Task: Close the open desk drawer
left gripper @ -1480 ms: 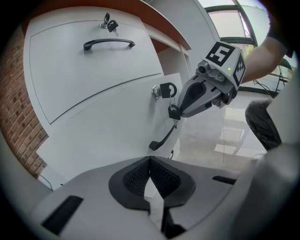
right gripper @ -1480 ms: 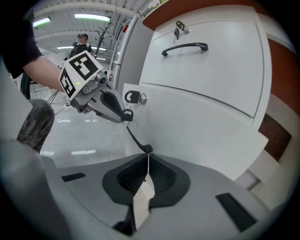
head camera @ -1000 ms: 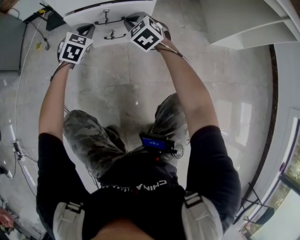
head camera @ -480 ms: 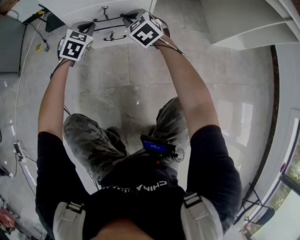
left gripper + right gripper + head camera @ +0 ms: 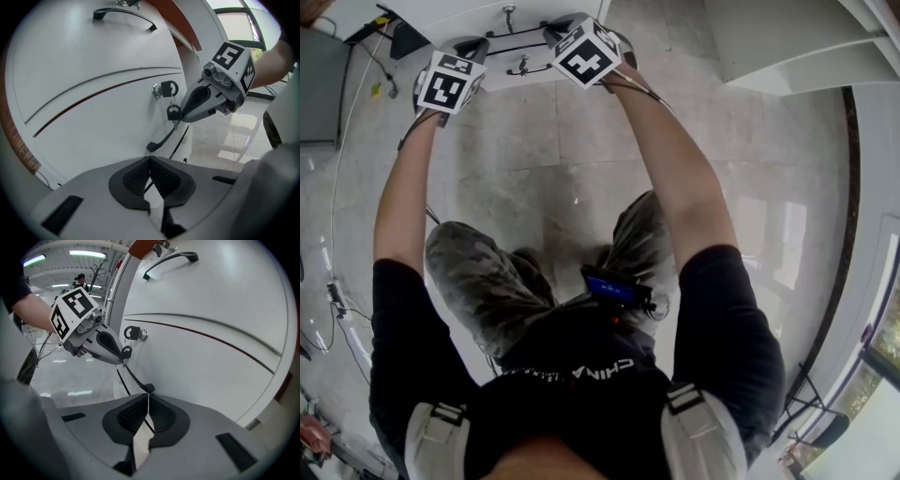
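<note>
While both pairs of jaws are closed on nothing, the left gripper (image 5: 150,160) and right gripper (image 5: 148,397) set their tips against the white drawer front (image 5: 93,122). They sit either side of its black handle (image 5: 161,139), below the keyed lock (image 5: 164,88). Over the last second the front has slid farther in under the tabletop (image 5: 441,19), so closing looks nearly done.

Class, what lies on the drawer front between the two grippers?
A black handle. The left gripper view shows it running between the left gripper and the right gripper, below a key in the lock.
</note>
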Action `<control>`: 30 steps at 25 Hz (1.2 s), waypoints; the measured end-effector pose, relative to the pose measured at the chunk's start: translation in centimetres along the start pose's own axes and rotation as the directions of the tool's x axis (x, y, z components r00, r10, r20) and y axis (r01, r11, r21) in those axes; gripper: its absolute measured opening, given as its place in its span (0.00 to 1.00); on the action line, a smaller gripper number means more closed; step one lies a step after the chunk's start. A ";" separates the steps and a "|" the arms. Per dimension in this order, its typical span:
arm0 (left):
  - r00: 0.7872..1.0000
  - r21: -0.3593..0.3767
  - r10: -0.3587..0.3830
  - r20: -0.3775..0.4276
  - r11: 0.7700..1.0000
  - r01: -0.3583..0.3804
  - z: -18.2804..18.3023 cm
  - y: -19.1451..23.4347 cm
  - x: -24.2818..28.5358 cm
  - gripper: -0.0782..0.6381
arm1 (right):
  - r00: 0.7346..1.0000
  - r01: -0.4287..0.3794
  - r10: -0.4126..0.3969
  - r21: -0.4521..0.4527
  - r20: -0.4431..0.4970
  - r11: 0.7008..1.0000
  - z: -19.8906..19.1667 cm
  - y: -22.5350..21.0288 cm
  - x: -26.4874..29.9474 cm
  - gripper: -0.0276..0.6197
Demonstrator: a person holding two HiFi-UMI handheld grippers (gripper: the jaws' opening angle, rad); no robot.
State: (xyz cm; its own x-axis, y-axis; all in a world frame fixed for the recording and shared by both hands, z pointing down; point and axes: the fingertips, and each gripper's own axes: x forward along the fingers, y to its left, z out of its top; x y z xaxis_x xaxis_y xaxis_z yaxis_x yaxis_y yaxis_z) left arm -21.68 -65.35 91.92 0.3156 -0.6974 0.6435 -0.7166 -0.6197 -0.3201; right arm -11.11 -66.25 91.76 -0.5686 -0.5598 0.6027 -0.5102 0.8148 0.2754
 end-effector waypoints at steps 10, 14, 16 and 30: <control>1.000 0.022 -0.002 0.006 1.000 0.002 1.2 -0.9 -2.5 0.13 | 1.000 -0.008 0.008 0.034 -0.008 0.999 0.8 1.2 -2.1 0.07; 1.000 0.043 -0.006 0.013 0.999 0.006 1.8 -2.3 -4.0 0.13 | 1.000 -0.008 0.008 0.038 0.000 0.999 1.6 2.3 -4.1 0.07; 1.000 0.043 -0.018 0.009 0.999 0.018 2.0 -3.0 -4.9 0.13 | 1.000 -0.013 0.013 0.048 -0.001 0.999 1.9 2.9 -5.1 0.07; 0.990 0.090 -0.058 0.130 0.995 0.046 4.2 -7.9 -13.8 0.13 | 0.997 0.007 -0.009 0.019 0.083 1.000 3.8 6.6 -13.9 0.07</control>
State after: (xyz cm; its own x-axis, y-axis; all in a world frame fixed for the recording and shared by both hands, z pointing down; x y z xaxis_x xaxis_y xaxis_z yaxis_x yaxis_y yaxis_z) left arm -17.75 -52.33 82.66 0.4343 -0.7013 0.5653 -0.6423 -0.6811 -0.3515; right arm -9.06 -53.64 82.34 -0.6155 -0.5776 0.5363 -0.5268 0.8076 0.2652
